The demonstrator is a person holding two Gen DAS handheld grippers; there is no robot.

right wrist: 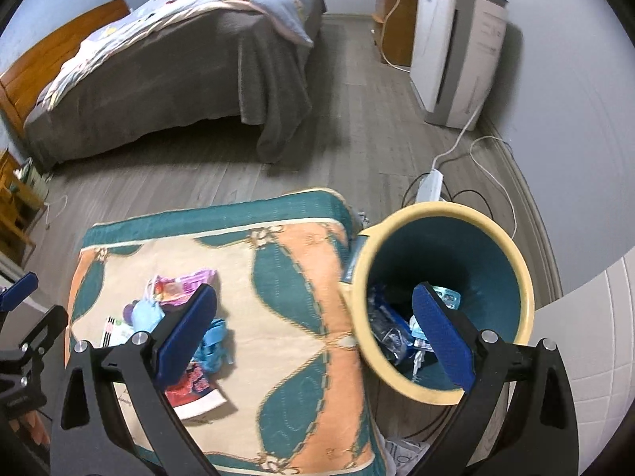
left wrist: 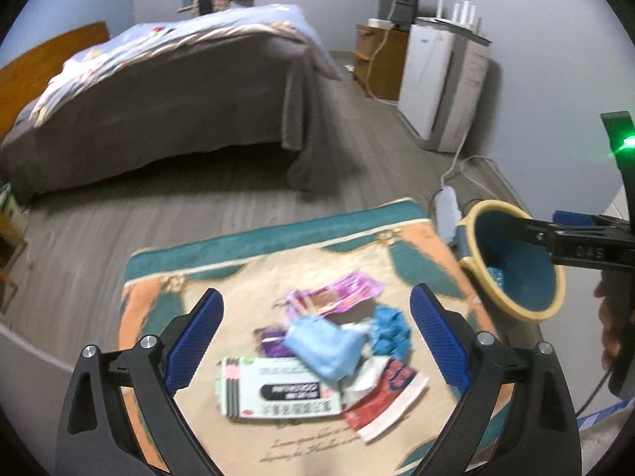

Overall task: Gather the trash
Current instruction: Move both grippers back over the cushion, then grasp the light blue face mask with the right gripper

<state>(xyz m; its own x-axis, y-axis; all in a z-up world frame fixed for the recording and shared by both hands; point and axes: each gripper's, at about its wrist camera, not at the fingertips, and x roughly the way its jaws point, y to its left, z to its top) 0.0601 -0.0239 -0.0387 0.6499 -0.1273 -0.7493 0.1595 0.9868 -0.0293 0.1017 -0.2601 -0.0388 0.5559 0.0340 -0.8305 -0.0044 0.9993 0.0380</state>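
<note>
A heap of trash lies on the patterned rug: a white printed packet, a light blue face mask, a crumpled blue wrapper, a pink wrapper and a red-and-white packet. My left gripper hangs open above this heap, nothing between its blue pads. A teal bin with a cream rim stands off the rug's right edge and holds several wrappers. My right gripper is open and empty, one finger over the bin's mouth, the other over the rug.
A bed with a grey cover stands beyond the rug. A white appliance and a wooden cabinet line the right wall. A power strip with cables lies on the wood floor behind the bin.
</note>
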